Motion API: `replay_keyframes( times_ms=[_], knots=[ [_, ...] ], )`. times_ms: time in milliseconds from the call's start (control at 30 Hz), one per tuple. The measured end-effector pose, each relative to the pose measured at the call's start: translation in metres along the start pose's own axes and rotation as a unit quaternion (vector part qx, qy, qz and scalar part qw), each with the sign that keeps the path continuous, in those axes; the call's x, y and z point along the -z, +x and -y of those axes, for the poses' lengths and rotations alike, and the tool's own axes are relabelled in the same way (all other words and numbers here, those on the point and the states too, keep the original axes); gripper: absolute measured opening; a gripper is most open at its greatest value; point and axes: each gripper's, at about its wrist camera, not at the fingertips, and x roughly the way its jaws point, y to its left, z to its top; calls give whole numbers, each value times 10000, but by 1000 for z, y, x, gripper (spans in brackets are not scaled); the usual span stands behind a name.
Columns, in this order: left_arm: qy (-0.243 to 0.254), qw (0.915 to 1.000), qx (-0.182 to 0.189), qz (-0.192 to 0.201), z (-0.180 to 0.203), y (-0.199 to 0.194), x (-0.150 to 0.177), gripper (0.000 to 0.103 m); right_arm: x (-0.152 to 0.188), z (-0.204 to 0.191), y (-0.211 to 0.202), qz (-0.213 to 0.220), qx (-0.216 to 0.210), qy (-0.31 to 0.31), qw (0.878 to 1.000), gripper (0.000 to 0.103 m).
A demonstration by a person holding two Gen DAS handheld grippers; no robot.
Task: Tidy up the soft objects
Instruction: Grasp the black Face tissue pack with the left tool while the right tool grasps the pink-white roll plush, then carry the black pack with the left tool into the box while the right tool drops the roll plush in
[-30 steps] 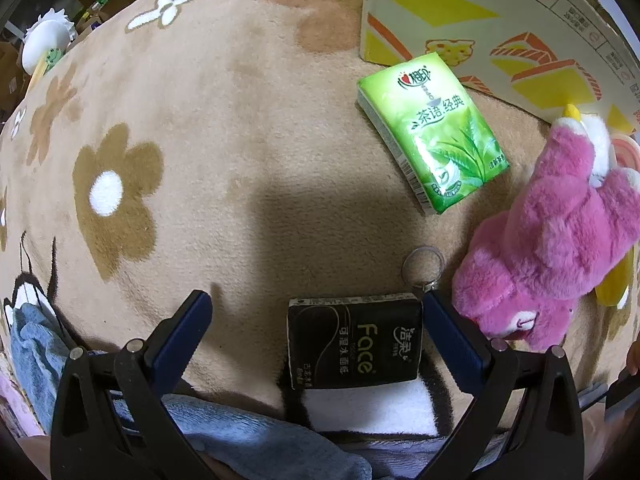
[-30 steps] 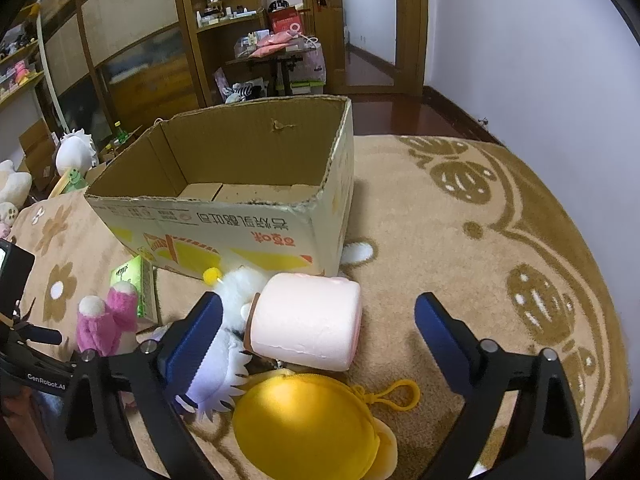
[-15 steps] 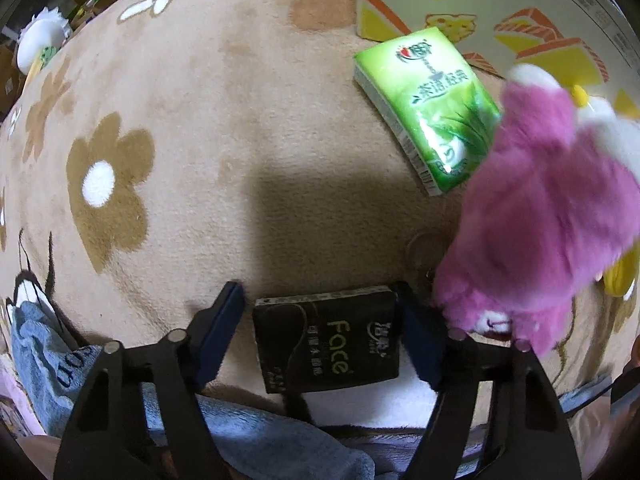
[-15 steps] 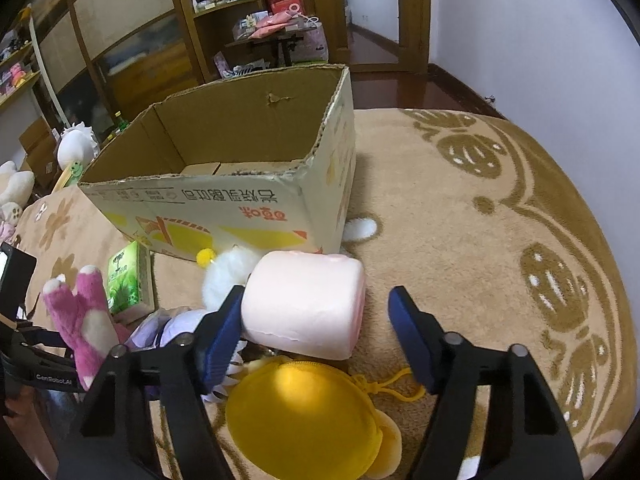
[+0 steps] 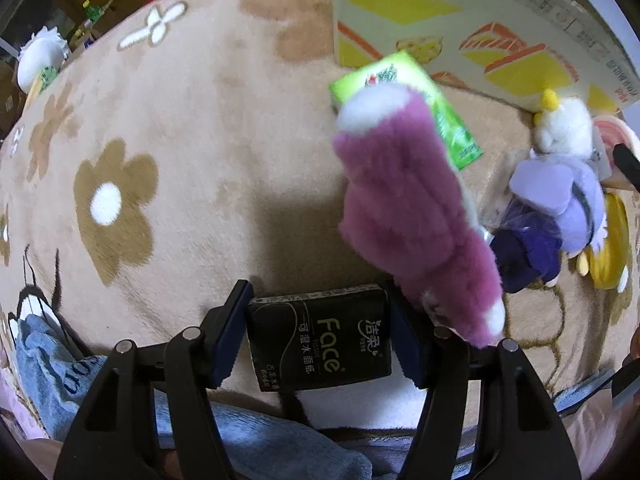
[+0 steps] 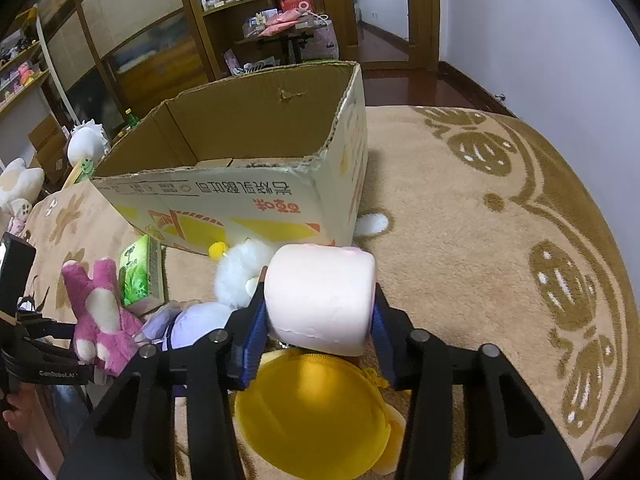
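Note:
My left gripper (image 5: 318,336) is shut on a black "Face" tissue pack (image 5: 320,336), lifted above the rug. A pink plush toy (image 5: 408,216) hangs off its right finger, raised with it; it also shows in the right wrist view (image 6: 100,316). My right gripper (image 6: 318,320) is shut on a pink toilet paper roll (image 6: 320,300), held just above a yellow pouch (image 6: 312,412). An open cardboard box (image 6: 240,200) stands beyond. A green tissue pack (image 5: 444,112) lies by the box, and a purple-and-white plush (image 5: 560,200) lies to the right.
The beige flowered rug (image 5: 180,120) spreads to the left; a blue towel (image 5: 52,360) lies at the lower left. Shelves and a small table (image 6: 288,36) stand behind the box. A white wall (image 6: 540,40) is at the right.
My left gripper closed on the black tissue pack and lifted; the pink plush rose with it. My right gripper closed on the pink roll and raised it.

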Motion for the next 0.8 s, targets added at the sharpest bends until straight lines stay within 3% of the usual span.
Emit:
replay_keyframes(
  times_ms=[233, 433, 533, 667, 800],
  knots=[
    [-4, 9955, 50, 944, -5, -36, -4, 64, 0, 3, -12, 121, -41, 143, 9998, 40],
    [73, 9844, 100, 1757, -6, -70, 1, 64, -3, 1, -31, 438, -115, 175, 9988, 38],
    [131, 9736, 76, 2276, -1, -93, 1, 64, -5, -2, -43, 663, -110, 156, 9976, 38],
    [286, 9481, -59, 3167, 4, -119, 11, 64, -6, -9, -67, 1085, -126, 144, 9939, 38],
    [312, 9290, 37, 3688, 4, -143, 9, 64, -8, -19, -90, 1543, -138, -17, 9879, 38]
  ],
)
